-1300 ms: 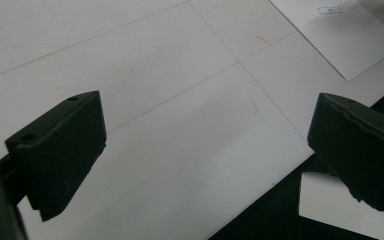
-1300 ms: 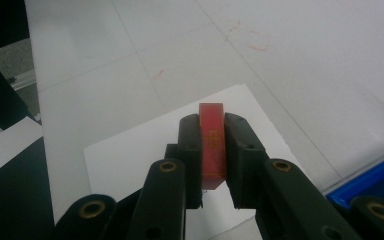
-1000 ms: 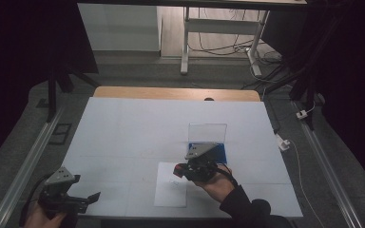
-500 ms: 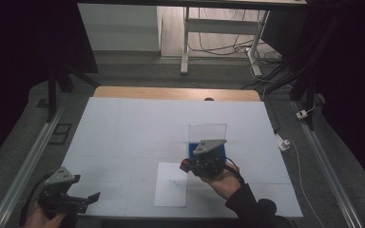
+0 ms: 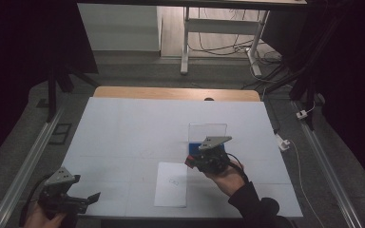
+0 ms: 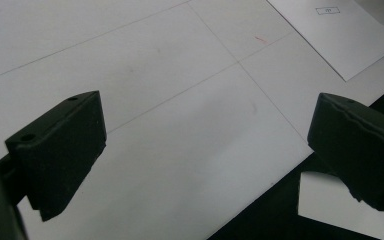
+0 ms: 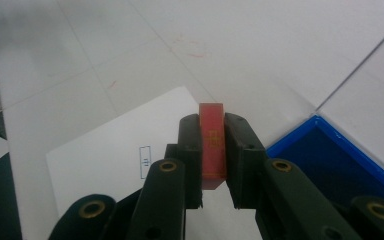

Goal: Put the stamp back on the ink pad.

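Observation:
My right gripper (image 5: 190, 161) (image 7: 212, 122) is shut on a small red block (image 7: 212, 145) (image 5: 188, 160), which stands upright between its pads. It hovers just off the near left corner of a blue tray (image 5: 221, 148) (image 7: 340, 160) with a clear upright lid (image 5: 208, 130). Below and to the left of it lies a white paper sheet (image 5: 172, 184) (image 7: 115, 160) (image 6: 340, 35) printed with a small rectangle. My left gripper (image 5: 94, 196) (image 6: 205, 145) rests at the table's near left corner, open with nothing between its jaws.
The white table mat (image 5: 133, 133) has faint grid lines and a wooden strip (image 5: 171, 92) along its far edge. Metal rails (image 5: 28, 166) run down both sides. A white plug and cable (image 5: 284, 142) lie off the right edge.
My right gripper has carried the red block a little to the right and farther away, off the paper toward the blue tray. The left gripper has stayed put.

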Demonstrator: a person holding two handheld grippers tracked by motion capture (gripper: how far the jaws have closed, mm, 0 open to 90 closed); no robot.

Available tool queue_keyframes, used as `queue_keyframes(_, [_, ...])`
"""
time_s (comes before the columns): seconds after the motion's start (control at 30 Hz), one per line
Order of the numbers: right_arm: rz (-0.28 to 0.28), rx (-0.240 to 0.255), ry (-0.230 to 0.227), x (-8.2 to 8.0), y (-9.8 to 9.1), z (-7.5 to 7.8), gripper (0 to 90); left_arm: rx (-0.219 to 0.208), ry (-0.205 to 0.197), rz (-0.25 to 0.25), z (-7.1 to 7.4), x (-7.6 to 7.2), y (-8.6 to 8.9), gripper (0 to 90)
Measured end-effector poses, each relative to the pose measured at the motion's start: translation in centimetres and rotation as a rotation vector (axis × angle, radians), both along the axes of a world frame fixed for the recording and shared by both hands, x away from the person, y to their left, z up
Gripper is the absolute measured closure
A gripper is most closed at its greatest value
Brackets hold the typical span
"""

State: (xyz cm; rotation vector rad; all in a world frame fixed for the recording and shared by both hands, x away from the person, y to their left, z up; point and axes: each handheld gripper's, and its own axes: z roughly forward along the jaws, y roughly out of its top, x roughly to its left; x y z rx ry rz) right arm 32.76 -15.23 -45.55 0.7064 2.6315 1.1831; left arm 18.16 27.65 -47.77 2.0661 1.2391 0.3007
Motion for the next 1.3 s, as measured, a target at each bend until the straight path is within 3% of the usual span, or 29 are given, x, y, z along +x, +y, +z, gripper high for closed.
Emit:
queue_keyframes(0.6, [-0.073, 0.006, -0.021, 1.6, -1.8, 0.3, 78.7, 0.000, 0.002, 0.000, 0.0, 0.0, 0.0, 2.6])
queue_keyframes(1.3, [-0.158, -0.036, -0.052, 3.8, -3.4, -0.1, 78.7, 0.000, 0.003, -0.001, 0.0, 0.0, 0.0, 2.6])
